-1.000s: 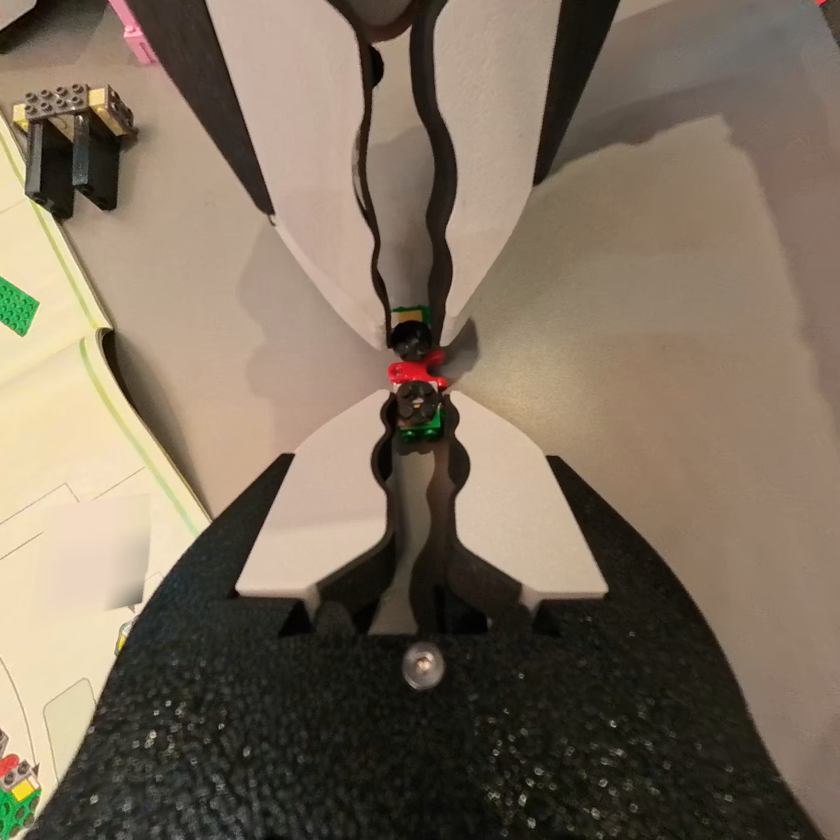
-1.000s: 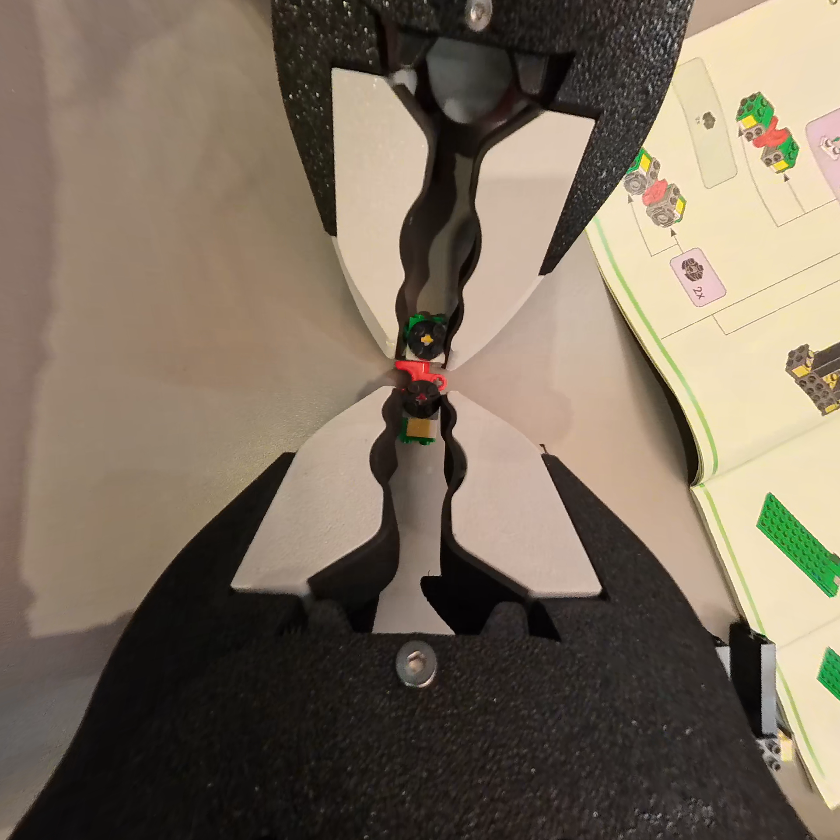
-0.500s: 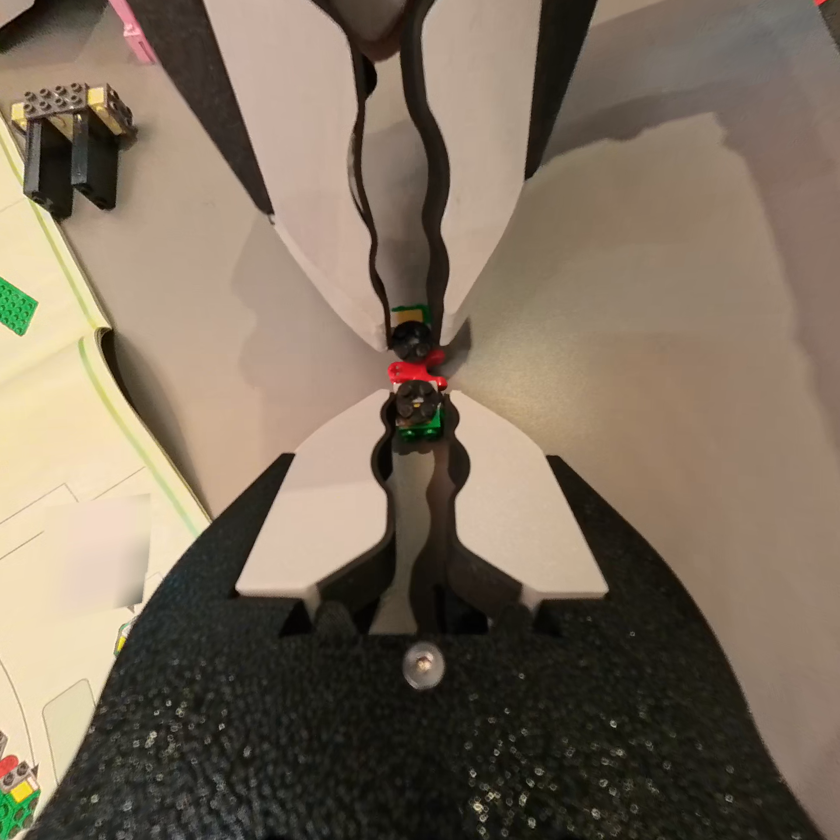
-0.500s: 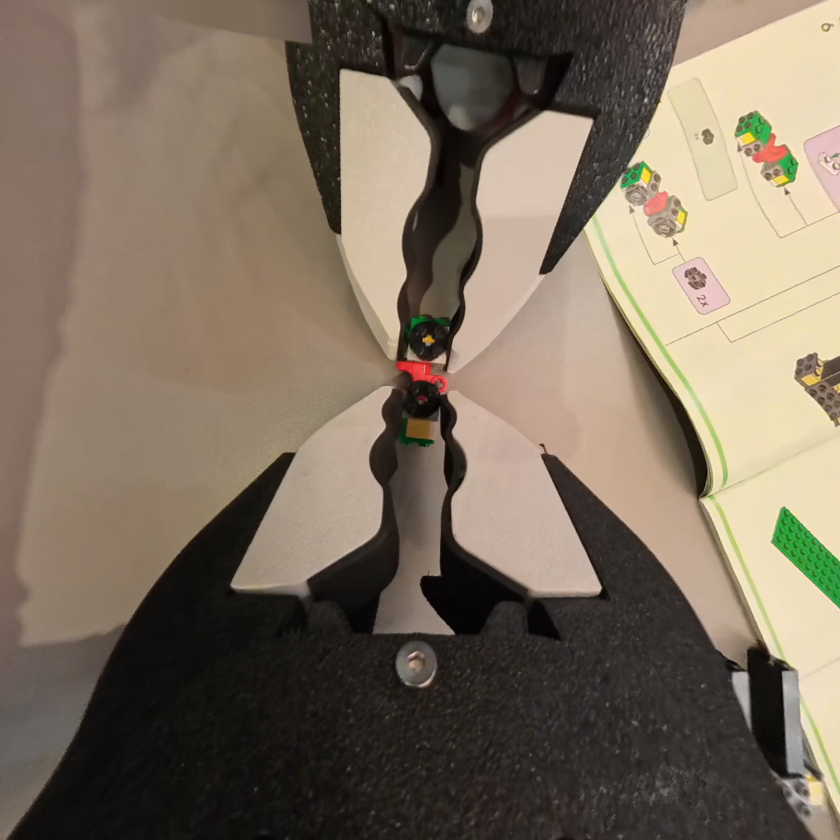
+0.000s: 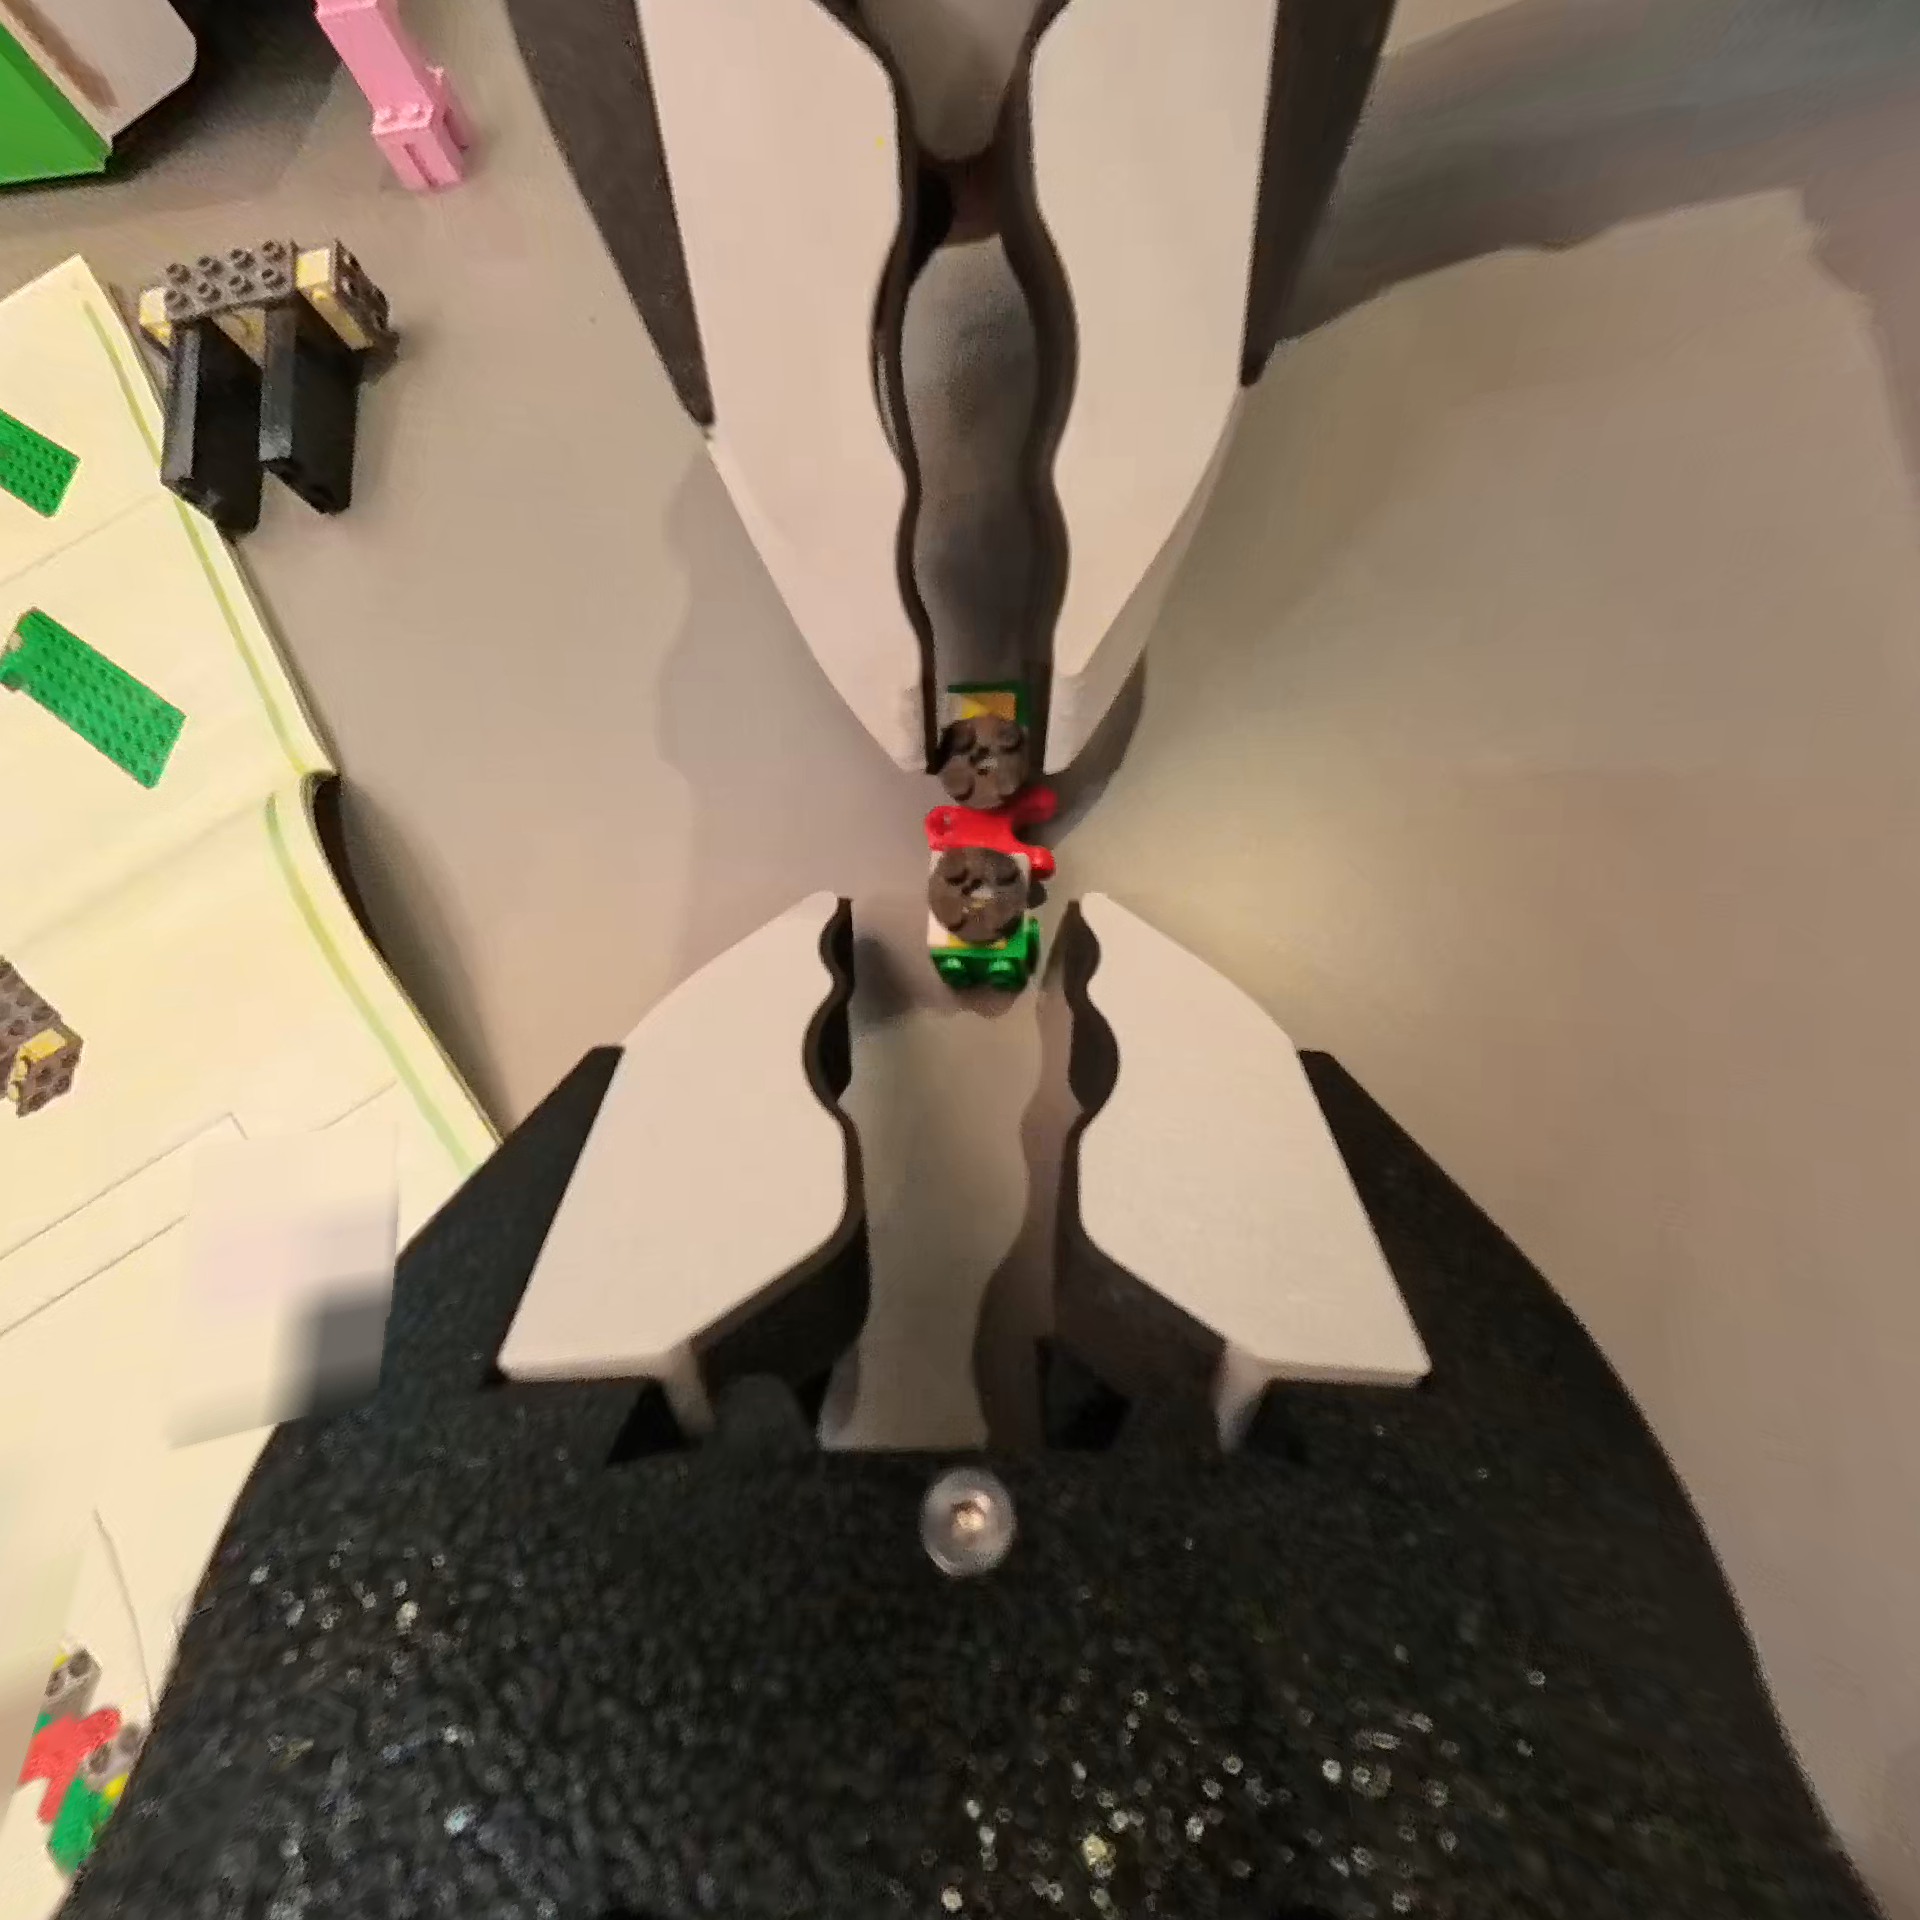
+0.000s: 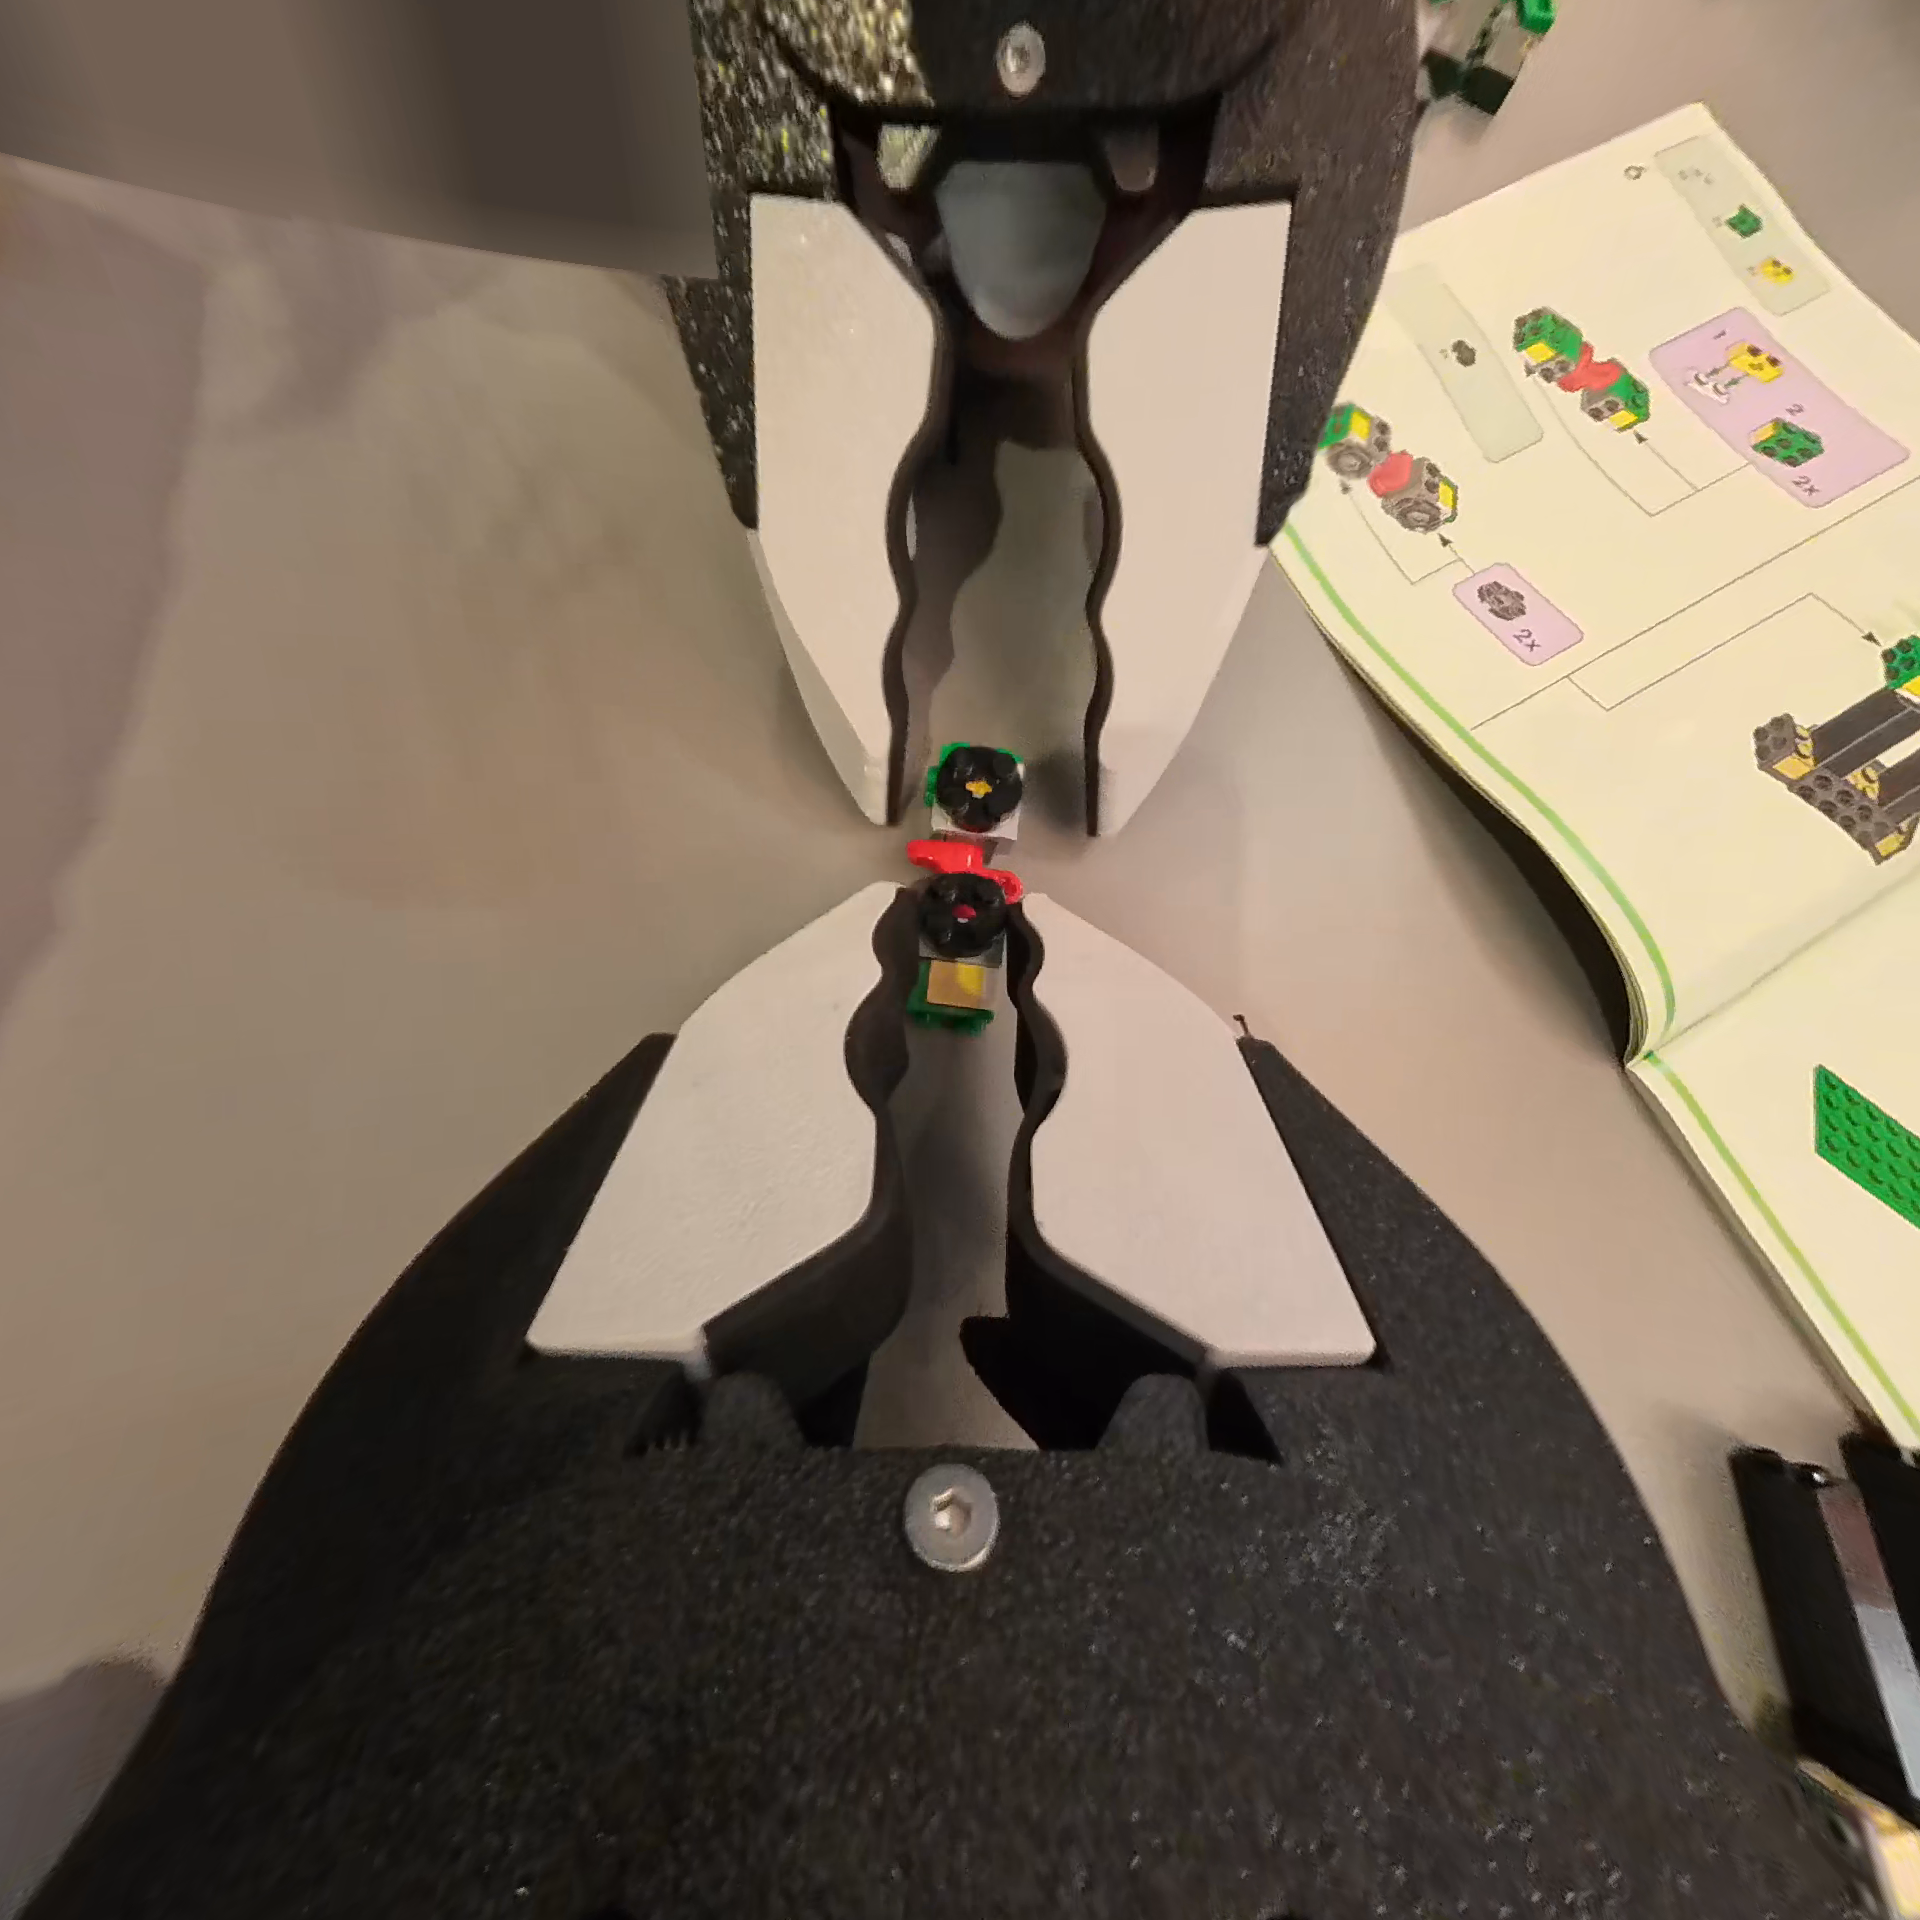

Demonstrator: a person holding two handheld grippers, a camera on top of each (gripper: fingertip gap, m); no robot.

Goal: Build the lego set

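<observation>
A small lego assembly [image 5: 987, 831] has a red middle piece, a black round piece on each side and a green-and-yellow block at each end. My left gripper [image 5: 951, 914] is open, its fingers standing apart on either side of the assembly's near end. My right gripper [image 6: 956, 914] is shut on the other end of the assembly [image 6: 961, 857]. The two grippers face each other tip to tip. The right gripper [image 5: 987, 748] shows at the top of the left wrist view, and the open left gripper [image 6: 987, 821] at the top of the right wrist view.
An open instruction booklet [image 5: 156, 935] lies left of the left gripper and also shows in the right wrist view [image 6: 1662, 623]. A black, grey and tan sub-build [image 5: 260, 364] stands beside it. A pink piece [image 5: 405, 104] and a green box [image 5: 42, 114] lie farther off. The grippers are tip to tip, or close to it.
My left gripper has opened and let go of its end of the assembly. My right gripper still holds the other end. Both views have shifted slightly.
</observation>
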